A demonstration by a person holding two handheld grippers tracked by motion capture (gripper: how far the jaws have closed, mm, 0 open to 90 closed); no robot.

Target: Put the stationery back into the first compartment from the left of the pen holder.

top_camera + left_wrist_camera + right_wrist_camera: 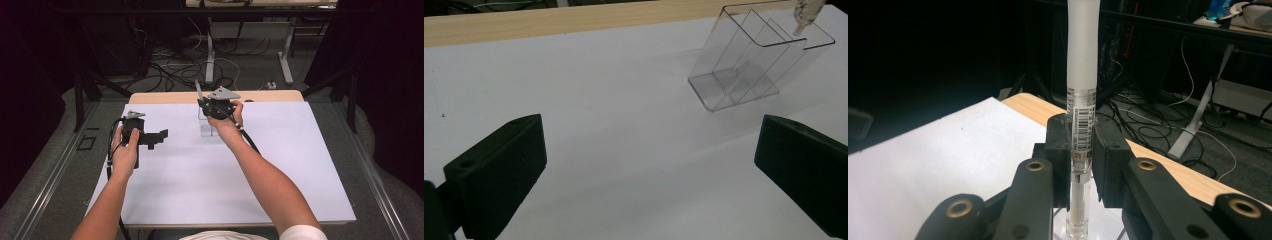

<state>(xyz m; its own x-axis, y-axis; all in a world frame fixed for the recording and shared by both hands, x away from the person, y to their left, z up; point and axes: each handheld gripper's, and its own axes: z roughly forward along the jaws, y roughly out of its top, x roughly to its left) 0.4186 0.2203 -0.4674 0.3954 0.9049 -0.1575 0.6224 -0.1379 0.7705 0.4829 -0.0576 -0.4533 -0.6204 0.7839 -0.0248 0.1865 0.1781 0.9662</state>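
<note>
Tube held over the clear holder.
My right gripper [1082, 150] clamps the tube [1082, 100] upright above the holder [754, 65]; I judge a straight, slow descent best. Left gripper [649, 170] hangs open, nearer left.

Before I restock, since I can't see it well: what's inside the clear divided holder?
The clear holder has slanted dividers, and its compartments look empty. The right gripper holds a capped tube upright above it; the tube's tip is near the rim. The far compartment is partly hidden.
</note>
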